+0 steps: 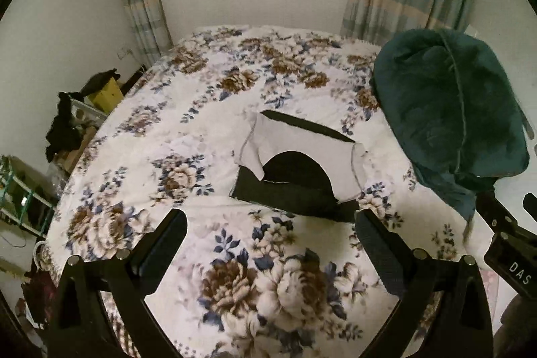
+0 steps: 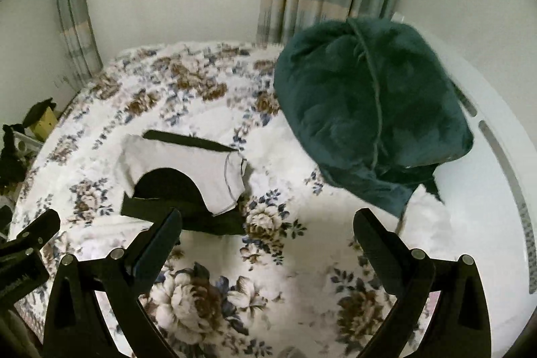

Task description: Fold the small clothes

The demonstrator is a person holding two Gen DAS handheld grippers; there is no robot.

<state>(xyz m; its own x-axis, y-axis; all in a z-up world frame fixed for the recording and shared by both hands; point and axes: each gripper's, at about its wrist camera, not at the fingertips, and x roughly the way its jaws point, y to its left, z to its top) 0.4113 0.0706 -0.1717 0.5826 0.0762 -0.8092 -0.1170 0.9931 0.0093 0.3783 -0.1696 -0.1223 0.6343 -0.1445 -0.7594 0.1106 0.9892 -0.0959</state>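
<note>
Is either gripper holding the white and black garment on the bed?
No: the left gripper and right gripper are open above the bedspread, and the garment lies untouched.

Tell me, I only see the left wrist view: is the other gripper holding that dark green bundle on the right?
Observer: No. The right gripper is open, nothing between its fingers; the green bundle lies ahead of it.
Operator: What's behind the bundle?
Observer: A white slotted board along the bed's right side.
Operator: And the grey-and-black garment?
Observer: Flat on the floral bedspread, ahead-left of the right gripper.
</note>
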